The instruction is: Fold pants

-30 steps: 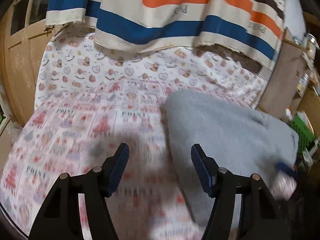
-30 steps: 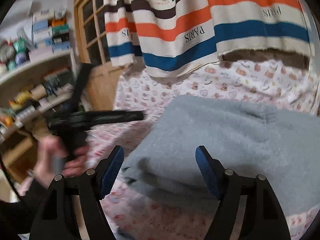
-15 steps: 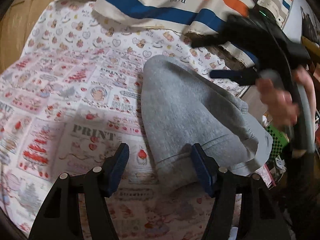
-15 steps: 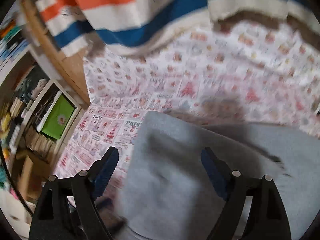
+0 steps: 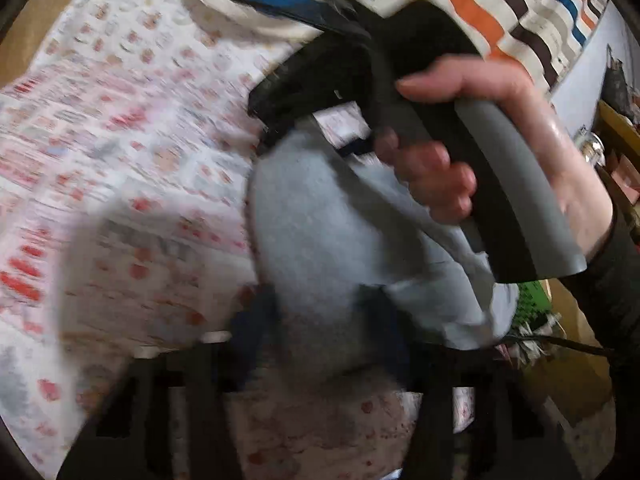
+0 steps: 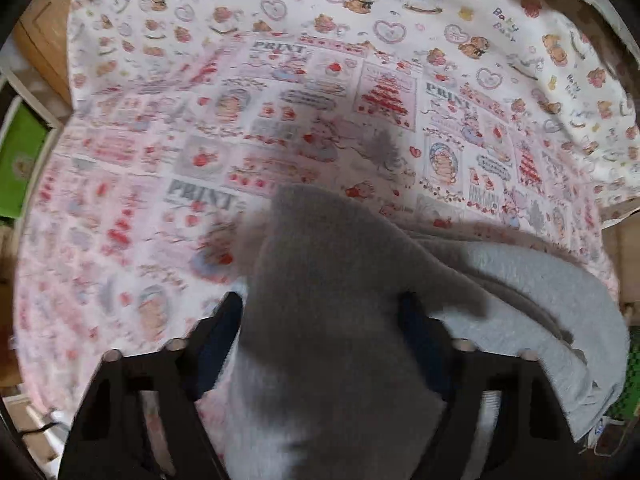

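Left gripper [image 5: 324,328] jaws just closing, pinching grey pants [image 5: 316,240]. Right gripper [image 6: 324,320] jaws just closing, gripping bunched pants over printed sheet [image 6: 120,168].

Both wrist views look down, close, sharing the grey pants [image 5: 320,248].

1 pants [image 6: 344,280], 2 claws [image 5: 320,328] [image 6: 324,328]

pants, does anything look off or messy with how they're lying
The grey pants are bunched, not flat: one fold humps up between the right gripper fingers, and loose layers splay unevenly toward the right edge of the printed sheet.
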